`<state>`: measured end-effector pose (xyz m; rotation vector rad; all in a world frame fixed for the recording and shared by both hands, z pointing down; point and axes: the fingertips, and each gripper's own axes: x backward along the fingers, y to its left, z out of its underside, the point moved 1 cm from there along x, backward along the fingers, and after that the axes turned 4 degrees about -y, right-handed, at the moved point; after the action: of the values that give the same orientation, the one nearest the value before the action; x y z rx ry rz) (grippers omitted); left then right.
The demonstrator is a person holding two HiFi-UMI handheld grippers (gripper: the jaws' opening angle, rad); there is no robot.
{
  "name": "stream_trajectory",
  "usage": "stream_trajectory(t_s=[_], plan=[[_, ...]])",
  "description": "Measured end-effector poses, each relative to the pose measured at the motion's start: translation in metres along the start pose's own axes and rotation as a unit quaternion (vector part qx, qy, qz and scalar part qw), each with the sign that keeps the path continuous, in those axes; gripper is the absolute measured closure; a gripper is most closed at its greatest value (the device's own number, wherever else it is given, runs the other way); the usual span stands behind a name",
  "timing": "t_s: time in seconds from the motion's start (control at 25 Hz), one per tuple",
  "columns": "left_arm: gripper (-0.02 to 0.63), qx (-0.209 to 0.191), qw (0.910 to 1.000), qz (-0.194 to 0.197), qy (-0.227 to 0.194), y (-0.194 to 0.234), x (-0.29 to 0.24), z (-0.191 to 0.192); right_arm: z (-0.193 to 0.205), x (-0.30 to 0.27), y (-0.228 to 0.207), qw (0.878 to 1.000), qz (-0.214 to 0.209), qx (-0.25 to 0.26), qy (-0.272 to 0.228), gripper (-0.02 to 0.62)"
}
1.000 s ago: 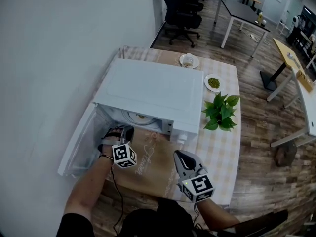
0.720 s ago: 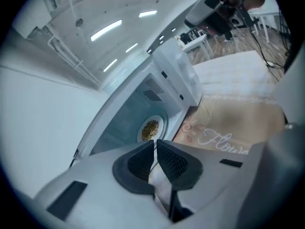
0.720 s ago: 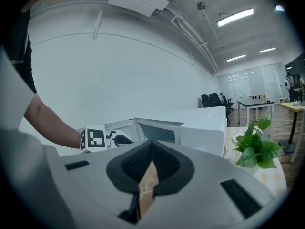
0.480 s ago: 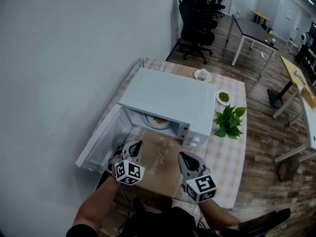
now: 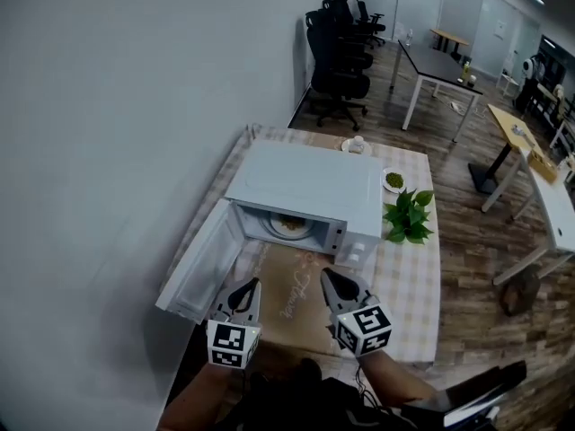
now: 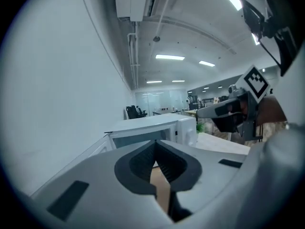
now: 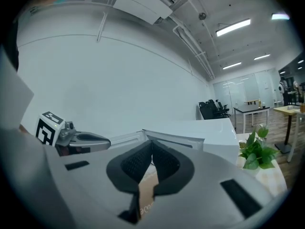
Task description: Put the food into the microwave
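The white microwave (image 5: 310, 180) stands on the table with its door (image 5: 202, 260) swung open to the left. Inside, a plate of food (image 5: 289, 225) rests on the turntable. My left gripper (image 5: 252, 285) hangs near the table's front edge, in front of the open door, shut with nothing between its jaws. My right gripper (image 5: 326, 276) is beside it to the right, over the brown paper mat (image 5: 289, 296), also shut and empty. In the left gripper view the shut left gripper (image 6: 155, 145) points at the microwave (image 6: 152, 127). The right gripper view shows the shut right gripper (image 7: 151, 145) before the microwave (image 7: 200, 130).
A green potted plant (image 5: 407, 215) stands right of the microwave. Behind it are a small plate of green food (image 5: 393, 180) and a cup on a saucer (image 5: 357, 145). A white wall runs along the left. Office chairs (image 5: 337, 57) and desks fill the room beyond.
My left gripper has come back out of the microwave cavity to the table's front edge. The plate stays inside. The head view has pulled back, and the right gripper has barely shifted.
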<state>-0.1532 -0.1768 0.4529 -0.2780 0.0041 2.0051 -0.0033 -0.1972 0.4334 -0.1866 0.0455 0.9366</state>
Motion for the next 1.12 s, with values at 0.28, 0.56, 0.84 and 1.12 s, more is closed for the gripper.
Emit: stream_trajectory(t_s=[0.28,0.56,0.84,1.12], plan=[[0.598,0.05,0.9961,-0.012,-0.072,0.013,0.045,-0.047,-0.025,-0.001,0.019,0.999,0.018,0.005,-0.035,0.586],[0.598,0.065,0.9942,-0.01,-0.086,0.034,0.06,-0.06,-0.026,-0.01,0.036,1.0,0.013,0.01,-0.021,0.586],[0.598,0.053,0.9942,-0.005,-0.093,0.038,0.063,-0.065,-0.032,-0.016,0.044,1.0,0.01,0.01,-0.028,0.586],[0.598,0.052,0.9944,-0.008,-0.092,0.045,0.059,-0.065,-0.03,-0.018,0.044,1.0,0.016,0.011,-0.022,0.586]])
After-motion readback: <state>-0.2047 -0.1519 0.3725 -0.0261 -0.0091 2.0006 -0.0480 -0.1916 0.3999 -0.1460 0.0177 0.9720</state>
